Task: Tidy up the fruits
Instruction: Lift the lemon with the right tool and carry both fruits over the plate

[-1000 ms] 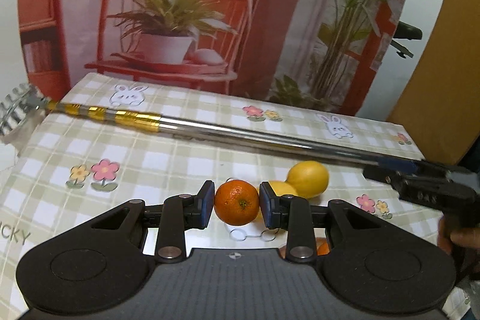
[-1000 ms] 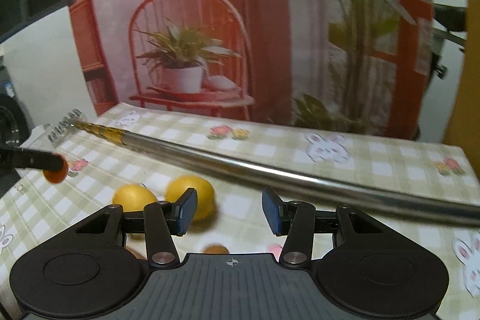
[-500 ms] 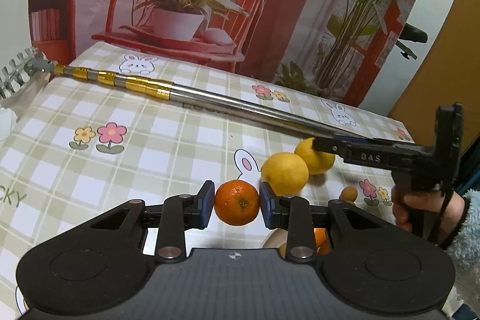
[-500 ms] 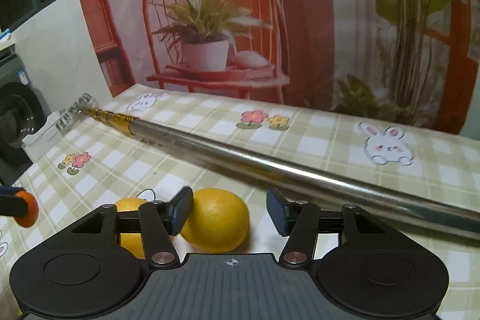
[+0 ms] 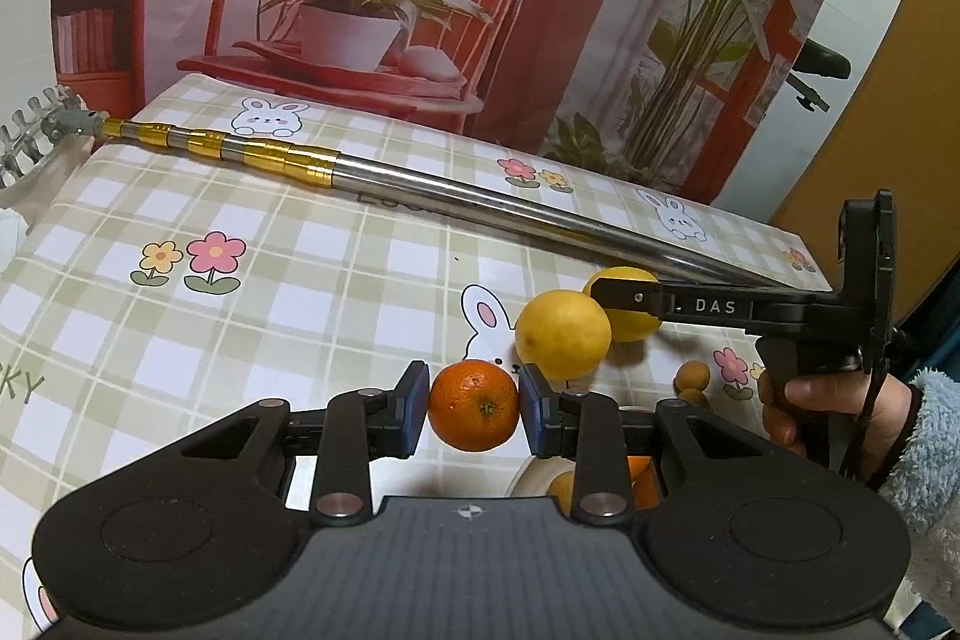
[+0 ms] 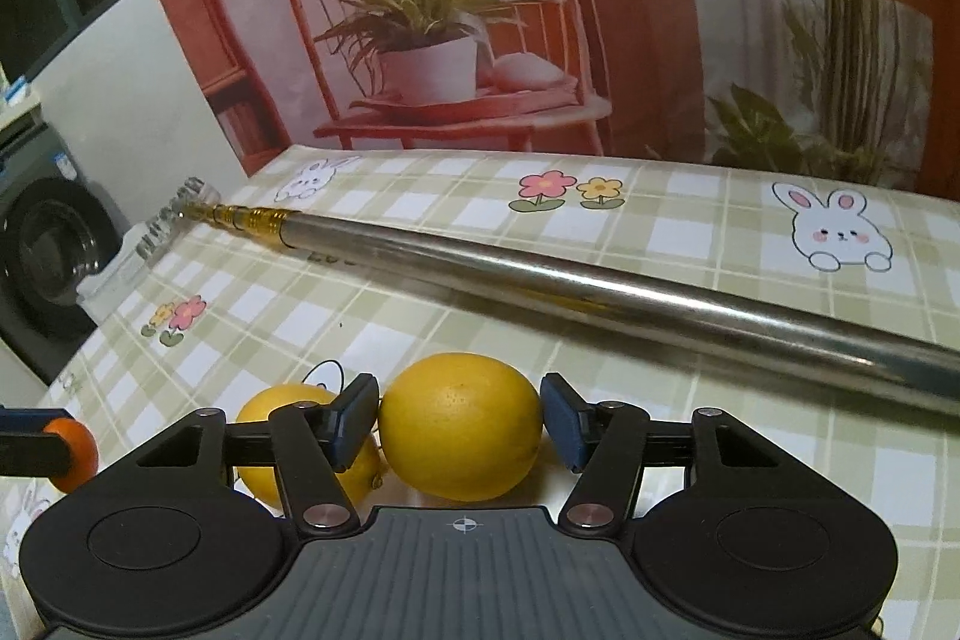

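My left gripper (image 5: 474,393) is shut on a small orange (image 5: 474,415), held just above the checked tablecloth (image 5: 300,316). Two lemons lie close behind it, a near one (image 5: 563,334) and a far one (image 5: 630,325). In the right wrist view my right gripper (image 6: 459,415) has its jaws opening, one on each side of the far lemon (image 6: 461,436), without pressing on it. The other lemon (image 6: 264,415) sits to its left. At the left edge the orange (image 6: 75,454) shows in the left gripper's fingers (image 6: 30,439).
A long steel telescopic rod (image 5: 480,202) with gold rings lies across the table behind the fruit. Small brownish fruits (image 5: 691,376) sit to the right. Under my left gripper a white plate (image 5: 527,478) holds fruit. A hand in a fuzzy sleeve (image 5: 900,436) holds the right gripper.
My right gripper came forward and down to the far lemon, and its jaws widened around it. The left gripper kept its hold on the orange and sank slightly.
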A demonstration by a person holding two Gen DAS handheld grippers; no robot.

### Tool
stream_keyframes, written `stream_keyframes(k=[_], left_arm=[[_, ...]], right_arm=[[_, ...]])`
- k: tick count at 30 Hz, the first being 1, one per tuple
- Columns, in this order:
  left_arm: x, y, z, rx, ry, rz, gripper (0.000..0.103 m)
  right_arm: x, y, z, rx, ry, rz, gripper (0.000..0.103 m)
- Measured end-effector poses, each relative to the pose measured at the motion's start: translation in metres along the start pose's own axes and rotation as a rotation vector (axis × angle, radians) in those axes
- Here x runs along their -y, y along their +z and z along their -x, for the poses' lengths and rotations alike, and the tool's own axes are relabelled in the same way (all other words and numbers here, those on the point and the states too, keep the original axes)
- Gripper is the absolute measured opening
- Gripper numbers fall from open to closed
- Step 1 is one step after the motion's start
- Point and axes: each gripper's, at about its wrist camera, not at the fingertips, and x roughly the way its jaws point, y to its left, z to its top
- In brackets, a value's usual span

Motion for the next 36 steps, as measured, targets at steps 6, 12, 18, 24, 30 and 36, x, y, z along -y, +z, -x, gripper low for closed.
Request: stream_keyframes(k=[6,12,18,24,30,36], left_arm=[[0.001,-0.002,-0.001,-0.007,-0.011,-0.004,0.034],[0.003,-0.007,-0.001,-0.019,-0.019,-0.012,0.034],[0.003,-0.008,0.001,-0.024,-0.024,-0.014,0.034],[0.005,-0.013,0.006,-0.031,-0.029,-0.025,0.034],[0.006,-0.017,0.01,-0.038,-0.033,-0.033,0.034],[0.006,-0.019,0.013,-0.04,-0.031,-0.033,0.034]], right_arm=[[0.006,-0.002,0.004,-0.006,0.012,-0.045,0.056],[0.012,-0.004,0.004,-0.021,0.032,-0.092,0.056],[0.008,-0.006,0.009,-0.034,0.023,-0.077,0.056],[0.01,-0.011,0.016,-0.036,0.03,-0.095,0.056],[-0.001,-0.015,0.023,-0.041,0.0,-0.025,0.055],[-0.021,-0.016,0.027,-0.074,-0.047,0.106,0.055]])
